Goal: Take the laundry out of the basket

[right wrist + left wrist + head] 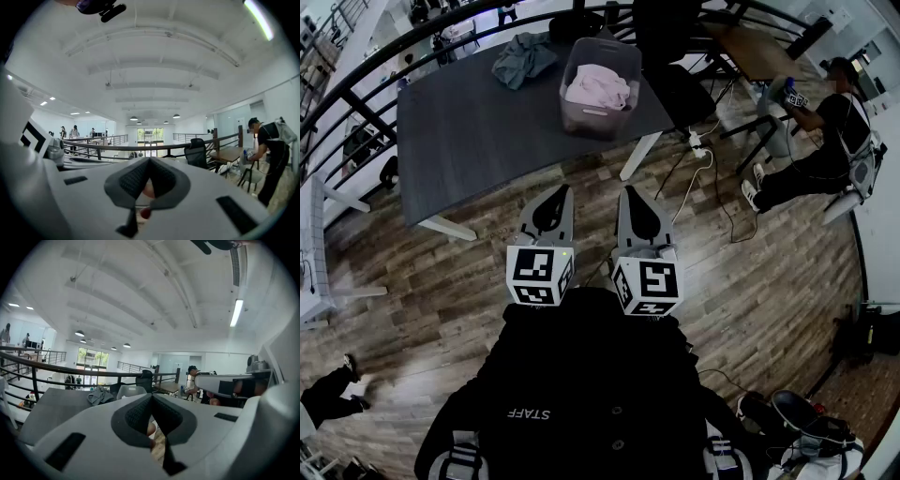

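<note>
A translucent laundry basket (600,84) stands on the far right of a dark grey table (469,131), with pink laundry (598,86) inside it. A grey-green garment (525,56) lies loose on the table left of the basket. Both grippers hover over the wooden floor, short of the table and close to my body. My left gripper (566,190) is shut and holds nothing. My right gripper (624,192) beside it is shut and holds nothing as well. In the left gripper view the closed tips (151,396) point toward the basket (130,391) and the garment (99,394).
A black curved railing (441,28) runs behind the table. Cables and a power strip (698,145) lie on the floor right of the table. A person (820,141) stands at another desk (759,52) at the far right. A black chair (680,94) stands behind the basket.
</note>
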A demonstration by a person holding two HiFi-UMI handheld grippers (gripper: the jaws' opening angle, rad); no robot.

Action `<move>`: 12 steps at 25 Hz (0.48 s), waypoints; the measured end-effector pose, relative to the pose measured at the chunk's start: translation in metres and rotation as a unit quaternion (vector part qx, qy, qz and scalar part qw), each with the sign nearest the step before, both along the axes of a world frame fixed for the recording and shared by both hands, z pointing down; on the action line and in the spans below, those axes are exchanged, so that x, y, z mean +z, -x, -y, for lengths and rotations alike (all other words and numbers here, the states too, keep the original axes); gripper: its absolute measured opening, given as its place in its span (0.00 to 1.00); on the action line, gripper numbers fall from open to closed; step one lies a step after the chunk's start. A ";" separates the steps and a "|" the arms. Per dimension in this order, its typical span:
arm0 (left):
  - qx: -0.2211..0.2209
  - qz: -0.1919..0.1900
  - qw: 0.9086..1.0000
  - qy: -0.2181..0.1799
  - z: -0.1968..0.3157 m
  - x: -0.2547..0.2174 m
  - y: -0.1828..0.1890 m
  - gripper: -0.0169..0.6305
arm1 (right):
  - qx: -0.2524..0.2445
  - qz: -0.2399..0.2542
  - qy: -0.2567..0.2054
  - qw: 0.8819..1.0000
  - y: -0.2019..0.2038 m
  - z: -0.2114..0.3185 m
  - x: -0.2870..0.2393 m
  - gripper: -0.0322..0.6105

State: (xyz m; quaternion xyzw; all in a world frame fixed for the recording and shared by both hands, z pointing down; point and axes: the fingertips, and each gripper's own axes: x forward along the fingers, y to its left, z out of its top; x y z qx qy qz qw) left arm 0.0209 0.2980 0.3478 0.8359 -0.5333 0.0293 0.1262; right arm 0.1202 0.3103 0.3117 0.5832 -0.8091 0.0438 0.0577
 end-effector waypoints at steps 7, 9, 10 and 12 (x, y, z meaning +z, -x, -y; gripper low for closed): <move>-0.002 0.002 1.000 0.001 0.006 0.003 0.007 0.03 | 0.003 0.021 -0.001 1.000 0.004 0.006 0.000 0.07; 0.000 0.005 1.000 0.003 0.006 0.006 0.008 0.03 | 0.003 0.018 0.003 1.000 0.007 0.007 0.003 0.07; 0.001 0.005 1.000 0.005 0.006 0.009 0.009 0.03 | 0.002 0.018 0.005 1.000 0.009 0.007 0.006 0.07; 0.003 0.006 1.000 0.010 0.004 0.014 0.012 0.03 | 0.004 0.018 0.011 1.000 0.012 0.006 0.011 0.07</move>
